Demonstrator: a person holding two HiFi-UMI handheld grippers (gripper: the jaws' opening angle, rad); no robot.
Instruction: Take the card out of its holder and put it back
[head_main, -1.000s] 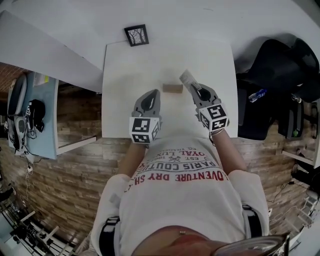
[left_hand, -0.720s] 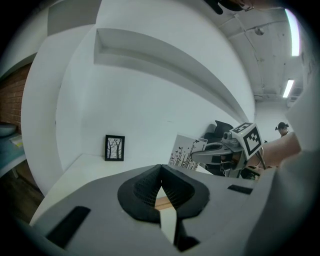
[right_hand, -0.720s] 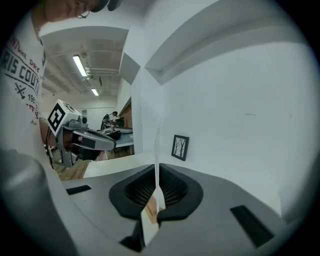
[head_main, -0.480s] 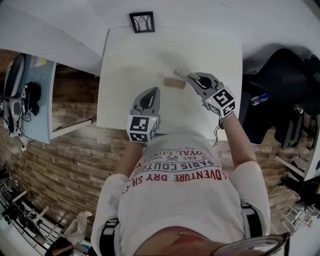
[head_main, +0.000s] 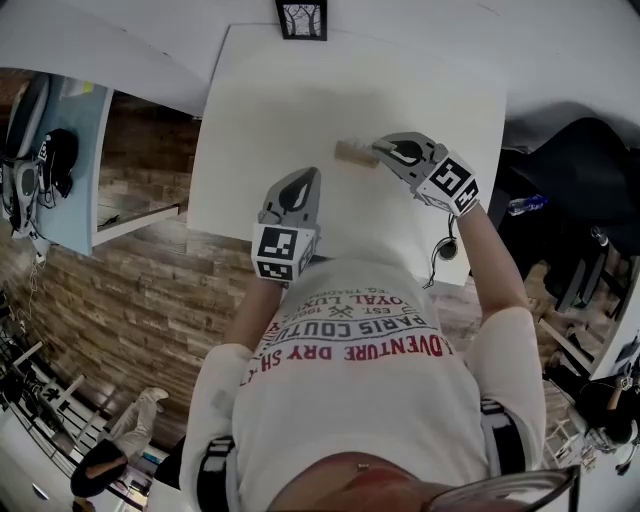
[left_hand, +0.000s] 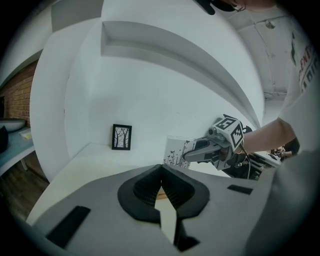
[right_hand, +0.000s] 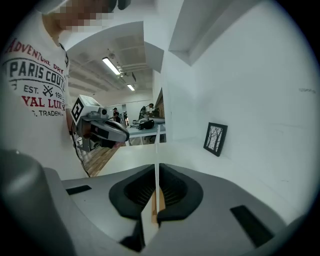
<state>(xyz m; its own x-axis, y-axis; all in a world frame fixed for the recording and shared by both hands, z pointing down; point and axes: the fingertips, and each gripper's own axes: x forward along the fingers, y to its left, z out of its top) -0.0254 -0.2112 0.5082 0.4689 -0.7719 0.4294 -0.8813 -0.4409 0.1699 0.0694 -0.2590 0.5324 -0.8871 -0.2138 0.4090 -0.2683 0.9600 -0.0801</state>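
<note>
The right tongs (right_hand: 156, 175) were clamped on the card (left_hand: 176, 152), a white card with dark print. In the right gripper view it showed edge-on, as a thin pale line rising from between the two pads. In the left gripper view its printed face stood upright, with the tongs gripping it at its right side. Its lower edge was hidden behind the left gripper's body.

The wooden card holder (head_main: 351, 152) lay on the white counter (head_main: 250, 110), past the middle on the far side. In the head view the right tongs' tips sat at the holder's right end. The right gripper view showed a strip of brown wood just below the card through the gap under the pads. Whether the card's lower edge sat in the slot could not be told.

The left tongs (head_main: 309, 177) were held over the counter, nearer the person and to the left of the holder, apart from it. Their jaws were together with nothing between them.

A small framed picture (head_main: 302, 18) of bare trees stood at the counter's far edge against the white wall.
</note>
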